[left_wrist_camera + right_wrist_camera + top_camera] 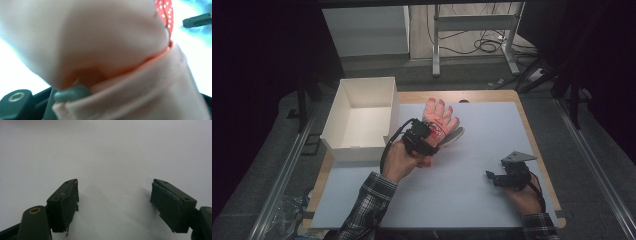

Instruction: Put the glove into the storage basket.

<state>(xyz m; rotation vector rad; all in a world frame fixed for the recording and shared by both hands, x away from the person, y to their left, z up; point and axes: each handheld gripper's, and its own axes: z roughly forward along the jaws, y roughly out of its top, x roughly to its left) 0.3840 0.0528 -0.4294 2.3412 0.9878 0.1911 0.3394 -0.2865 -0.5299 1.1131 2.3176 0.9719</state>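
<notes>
Pink Glove Held Beside the Open Box

Pink fabric is clamped in the left gripper (424, 142): a glove (439, 120) with a red dotted patch is gripped by its cuff end, and its fingers are fanned away from the person, toward the far edge of the surface (492, 145). In the left gripper view, the folded cuff (140, 85) is seen pressed close against the camera, with the jaws nearly shut on the cloth. The glove's long axis runs from the left hand (399, 160) up and slightly right in the high view, and whether it is lifted or touching the white sheet cannot be told.

A white cardboard box (359, 117), open at the top, stands just to the left of the glove and the left gripper, at the left edge of the surface. The coming move is judged to turn on that relation: the box lies to the left of the held glove, and the left hand is by far the nearer to it.

The left forearm is angled up from the bottom of the high view, wrist bent inward. The right gripper (494, 176) is rested low near the right edge, well apart from the glove, its jaws wide and nothing between them (113, 202).
</notes>
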